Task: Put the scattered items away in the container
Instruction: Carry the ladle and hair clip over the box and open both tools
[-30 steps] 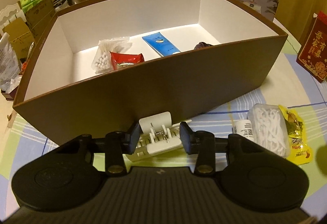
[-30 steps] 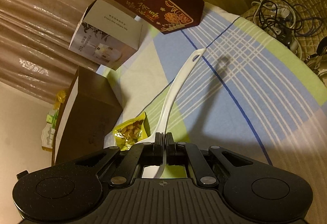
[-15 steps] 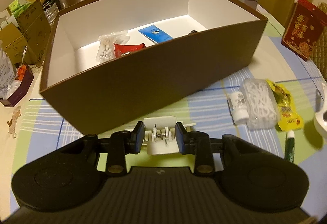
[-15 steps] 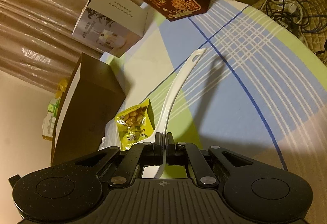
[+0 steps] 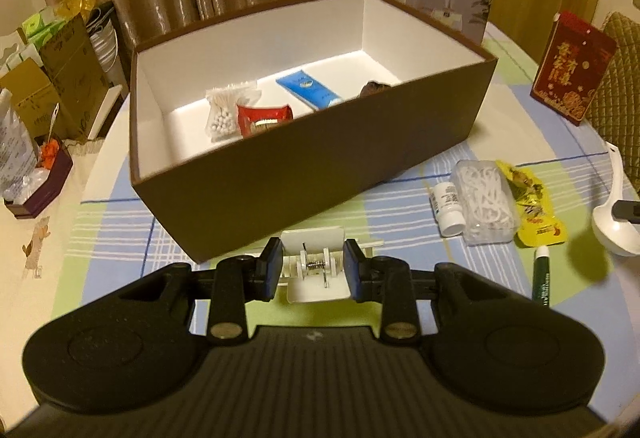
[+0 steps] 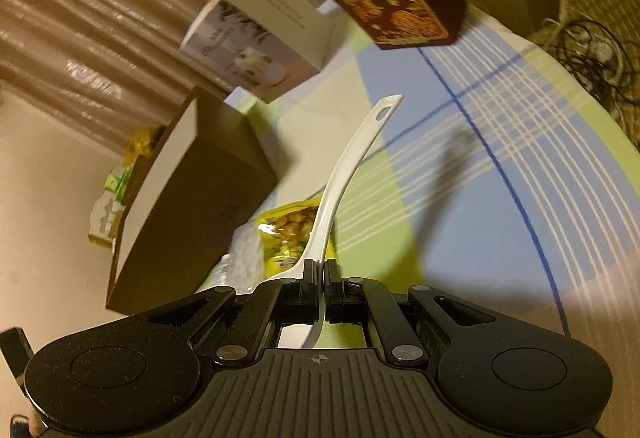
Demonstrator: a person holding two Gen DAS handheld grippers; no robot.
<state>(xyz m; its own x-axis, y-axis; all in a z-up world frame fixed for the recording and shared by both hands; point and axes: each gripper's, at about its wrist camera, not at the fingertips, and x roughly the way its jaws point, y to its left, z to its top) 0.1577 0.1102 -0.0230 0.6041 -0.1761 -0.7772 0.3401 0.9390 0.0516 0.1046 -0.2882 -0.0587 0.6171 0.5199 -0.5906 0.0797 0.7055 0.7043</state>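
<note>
The brown box (image 5: 320, 162) with a white inside stands mid-table and holds a cotton-swab bag (image 5: 224, 110), a red packet (image 5: 262, 116) and a blue tube (image 5: 310, 90). My left gripper (image 5: 313, 268) is shut on a white plastic clip (image 5: 316, 266), held just in front of the box's near wall. My right gripper (image 6: 321, 274) is shut on the bowl end of a white ladle (image 6: 348, 166), lifted above the cloth; the ladle also shows in the left wrist view (image 5: 616, 210). The box appears at the left in the right wrist view (image 6: 192, 206).
On the cloth right of the box lie a small white bottle (image 5: 448, 204), a clear tub of floss picks (image 5: 486, 200), a yellow snack packet (image 5: 534, 210) and a green pen (image 5: 541, 276). A red gift box (image 5: 572, 68) and a humidifier carton (image 5: 450, 4) stand behind. Cartons crowd the left.
My left gripper has closed on the white clip and pulled back and up from the box. My right gripper has lifted the ladle higher and tilted.
</note>
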